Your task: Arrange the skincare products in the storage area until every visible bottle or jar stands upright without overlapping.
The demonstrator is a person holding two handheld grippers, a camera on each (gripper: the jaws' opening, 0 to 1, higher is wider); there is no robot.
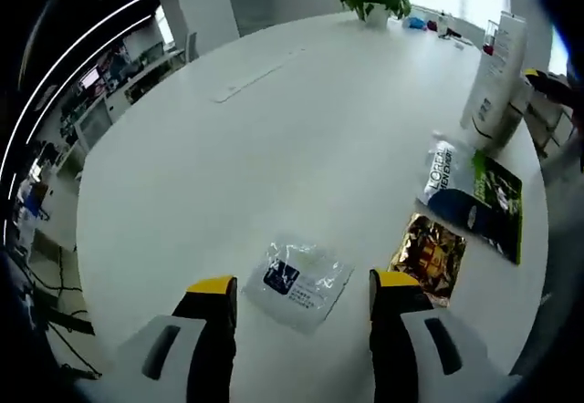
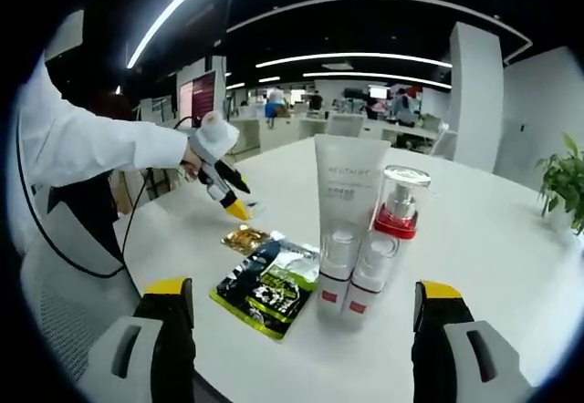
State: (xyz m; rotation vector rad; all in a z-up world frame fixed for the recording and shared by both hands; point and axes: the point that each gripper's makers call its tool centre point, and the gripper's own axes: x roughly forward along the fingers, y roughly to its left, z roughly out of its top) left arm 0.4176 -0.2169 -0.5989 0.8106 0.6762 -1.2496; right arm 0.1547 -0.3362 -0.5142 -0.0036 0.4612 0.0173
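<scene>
my right tongs [image 2: 301, 330] spread wide, nothing held | bottles [image 2: 365, 248] upright right between them, white tube, red-collared pump | left tongs [image 1: 301, 316] apart too, clear packet [image 1: 299, 280] flat between tips on the table [image 1: 274, 148]

In my right gripper view the tube [image 2: 345, 210] stands just left of the pump bottle [image 2: 391, 230], both upright and touching on the table [image 2: 493, 239]. A flat sachet [image 2: 271, 286] lies right beside them on the left, with a foil packet [image 2: 245, 238] just behind it.
</scene>
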